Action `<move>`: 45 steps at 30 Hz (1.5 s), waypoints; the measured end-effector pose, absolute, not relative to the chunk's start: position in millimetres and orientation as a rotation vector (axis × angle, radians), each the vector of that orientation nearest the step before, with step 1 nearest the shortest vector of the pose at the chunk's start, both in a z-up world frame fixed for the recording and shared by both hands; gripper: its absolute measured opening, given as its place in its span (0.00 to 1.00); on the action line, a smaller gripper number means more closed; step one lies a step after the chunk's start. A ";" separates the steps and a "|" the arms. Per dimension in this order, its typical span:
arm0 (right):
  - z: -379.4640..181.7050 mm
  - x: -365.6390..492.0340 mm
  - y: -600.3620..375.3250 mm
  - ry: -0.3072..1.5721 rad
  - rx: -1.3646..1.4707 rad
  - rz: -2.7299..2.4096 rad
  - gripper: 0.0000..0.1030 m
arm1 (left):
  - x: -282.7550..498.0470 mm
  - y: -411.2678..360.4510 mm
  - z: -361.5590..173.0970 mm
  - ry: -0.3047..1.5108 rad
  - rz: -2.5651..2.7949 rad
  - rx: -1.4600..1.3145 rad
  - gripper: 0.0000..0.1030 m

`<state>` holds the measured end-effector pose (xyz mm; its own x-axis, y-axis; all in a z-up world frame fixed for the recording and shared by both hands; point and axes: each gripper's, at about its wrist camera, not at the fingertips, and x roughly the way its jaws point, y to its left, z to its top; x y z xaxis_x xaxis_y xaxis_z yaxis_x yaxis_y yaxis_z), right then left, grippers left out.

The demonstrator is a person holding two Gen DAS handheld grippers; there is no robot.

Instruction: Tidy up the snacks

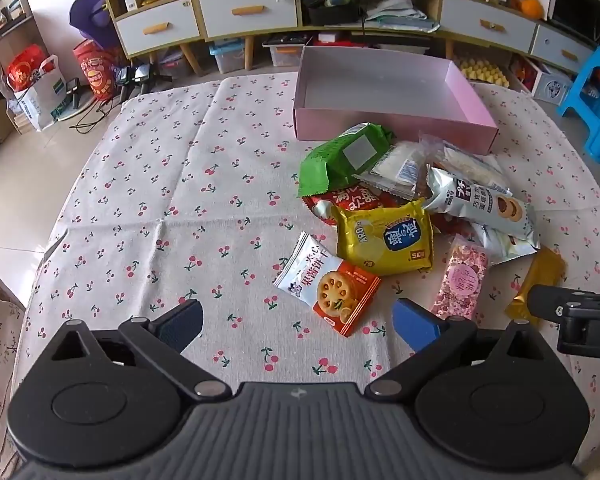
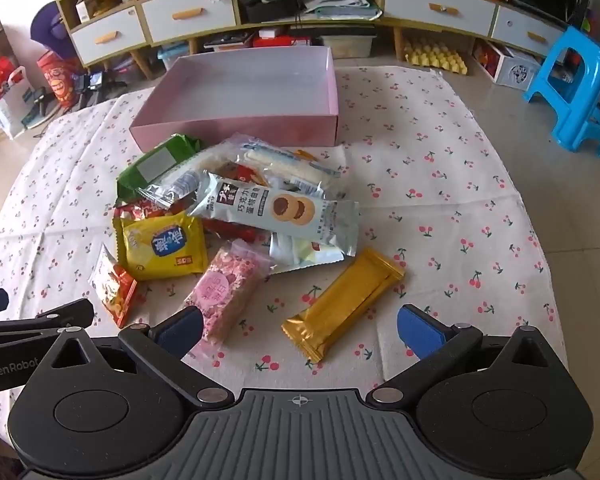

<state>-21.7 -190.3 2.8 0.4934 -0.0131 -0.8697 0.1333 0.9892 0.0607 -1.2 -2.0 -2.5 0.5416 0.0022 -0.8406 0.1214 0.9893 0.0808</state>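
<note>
An empty pink box [image 1: 392,126] [image 2: 236,130] stands at the far side of the cherry-print tablecloth. A pile of snack packets lies in front of it: a green packet [image 1: 346,158] [image 2: 156,166], a yellow packet [image 1: 386,236] [image 2: 164,246], a silver cookie packet [image 1: 480,202] [image 2: 276,210], a pink bar [image 1: 460,280] [image 2: 224,288], a gold bar [image 1: 538,282] [image 2: 342,304] and an orange-white biscuit packet [image 1: 328,284] [image 2: 112,284]. My left gripper [image 1: 298,326] is open, just short of the biscuit packet. My right gripper [image 2: 300,330] is open over the gold bar's near end.
The table's edges drop to a tiled floor on the left and right. A blue plastic stool [image 2: 580,88] stands at the right. A low cabinet with drawers [image 1: 244,12] runs along the back wall, with bags [image 1: 40,88] on the floor at left.
</note>
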 end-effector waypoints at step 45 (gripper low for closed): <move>3.9 -20.4 -189.5 1.030 0.122 -0.091 1.00 | -1.6 -7.7 0.1 0.991 -0.082 0.132 0.98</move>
